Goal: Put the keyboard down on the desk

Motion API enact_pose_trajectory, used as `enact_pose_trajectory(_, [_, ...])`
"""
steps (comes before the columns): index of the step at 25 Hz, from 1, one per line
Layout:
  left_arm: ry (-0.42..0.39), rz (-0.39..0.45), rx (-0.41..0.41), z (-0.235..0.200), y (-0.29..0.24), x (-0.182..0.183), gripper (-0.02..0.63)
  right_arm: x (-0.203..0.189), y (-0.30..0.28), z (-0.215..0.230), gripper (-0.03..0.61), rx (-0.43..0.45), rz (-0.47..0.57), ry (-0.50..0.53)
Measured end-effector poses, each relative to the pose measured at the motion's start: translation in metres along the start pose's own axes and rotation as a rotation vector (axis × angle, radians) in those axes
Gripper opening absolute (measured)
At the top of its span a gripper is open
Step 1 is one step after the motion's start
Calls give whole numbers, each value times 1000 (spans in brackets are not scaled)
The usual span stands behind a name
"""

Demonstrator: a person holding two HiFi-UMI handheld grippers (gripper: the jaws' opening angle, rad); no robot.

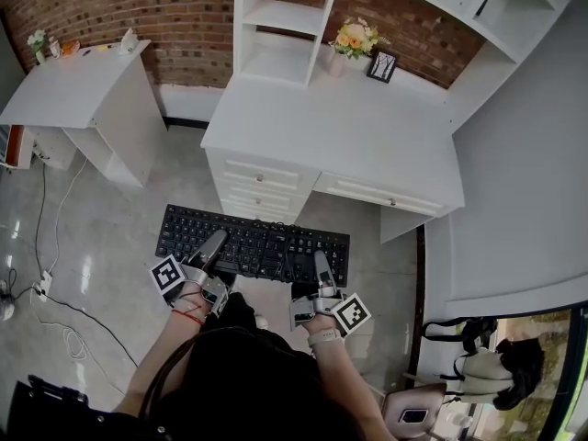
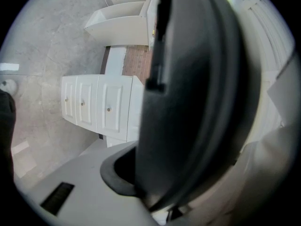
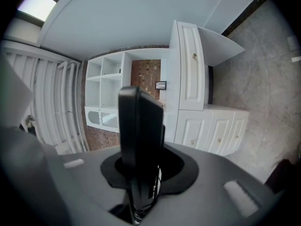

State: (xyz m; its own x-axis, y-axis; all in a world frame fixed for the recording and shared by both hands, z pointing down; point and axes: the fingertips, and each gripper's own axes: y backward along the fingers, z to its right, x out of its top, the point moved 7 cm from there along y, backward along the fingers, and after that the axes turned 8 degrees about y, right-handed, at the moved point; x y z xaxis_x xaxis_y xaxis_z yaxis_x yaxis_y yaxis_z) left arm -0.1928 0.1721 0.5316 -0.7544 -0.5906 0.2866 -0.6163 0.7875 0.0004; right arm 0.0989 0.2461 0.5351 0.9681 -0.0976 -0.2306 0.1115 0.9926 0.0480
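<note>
A black keyboard (image 1: 253, 244) hangs level, keys up, in the air in front of the white desk (image 1: 367, 145), over the floor by the desk's drawers (image 1: 262, 186). My left gripper (image 1: 216, 243) is shut on the keyboard's near edge, left of middle. My right gripper (image 1: 321, 265) is shut on the same edge, towards the right end. In the left gripper view the keyboard (image 2: 197, 88) fills the middle, edge-on between the jaws. In the right gripper view the keyboard (image 3: 138, 140) stands as a dark slab between the jaws, with the desk (image 3: 188, 69) behind it.
A vase of flowers (image 1: 354, 39) and a small picture frame (image 1: 381, 64) stand at the back of the desk under white shelves (image 1: 276, 26). A second white table (image 1: 83, 90) is at the left. Cables (image 1: 46, 283) lie on the floor. A bag (image 1: 487, 366) sits at the lower right.
</note>
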Motion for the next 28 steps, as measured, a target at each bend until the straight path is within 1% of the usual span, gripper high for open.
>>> enact_pose_trajectory(5, [1,9,24,-3,-15,3,98,6,-13,11,80,-17,-7,-17])
enact_pose_trajectory(10, [14,21,36,-4,-34,18,100,10,-38,16,80,-26,-11,-21])
enact_pose_trajectory(19, [29,-22,38,-3,-100,30,100,43,-82,22,80,-42,20,5])
enact_pose_trajectory(28, [36,-47,65,-2,-151,46,100,61,-122,31,80,-66,46,-16])
